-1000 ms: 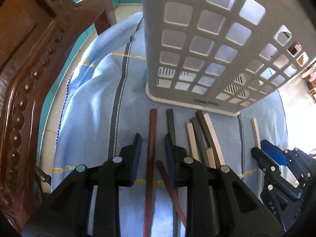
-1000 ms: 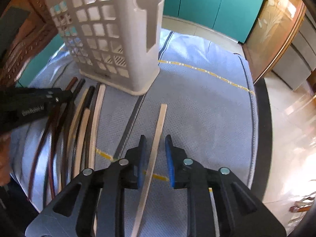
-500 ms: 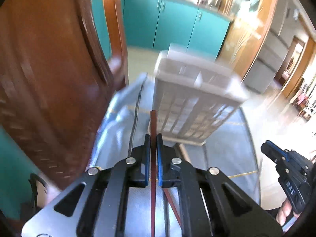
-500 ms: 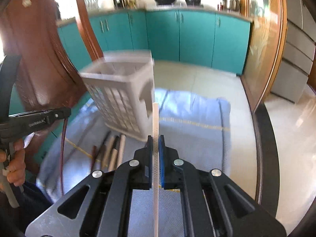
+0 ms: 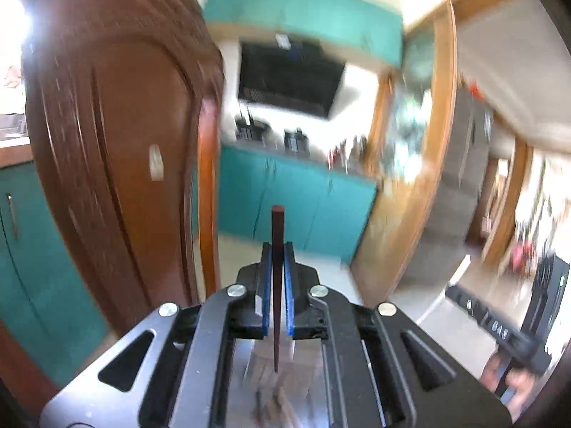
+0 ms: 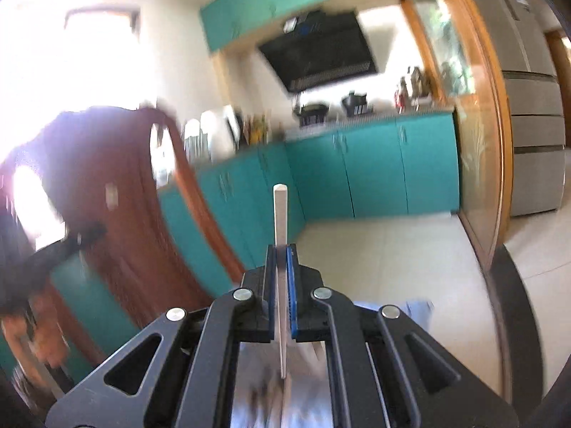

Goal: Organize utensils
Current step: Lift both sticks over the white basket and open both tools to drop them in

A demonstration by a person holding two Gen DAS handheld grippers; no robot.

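Left wrist view: left gripper (image 5: 275, 267) pinching thin dark-brown wooden chopstick (image 5: 276, 246), tip jutting ahead. Right gripper (image 6: 282, 271) clamped on pale cream chopstick (image 6: 280, 214). Both picked up, neither stowed yet; basket unseen.

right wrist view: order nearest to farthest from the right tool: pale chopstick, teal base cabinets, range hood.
1. Pale chopstick: clamped in the right tool, sticking out ahead, centre.
2. Teal base cabinets: across the tiled floor, centre to right.
3. Range hood: on the back wall above those cabinets, upper centre.
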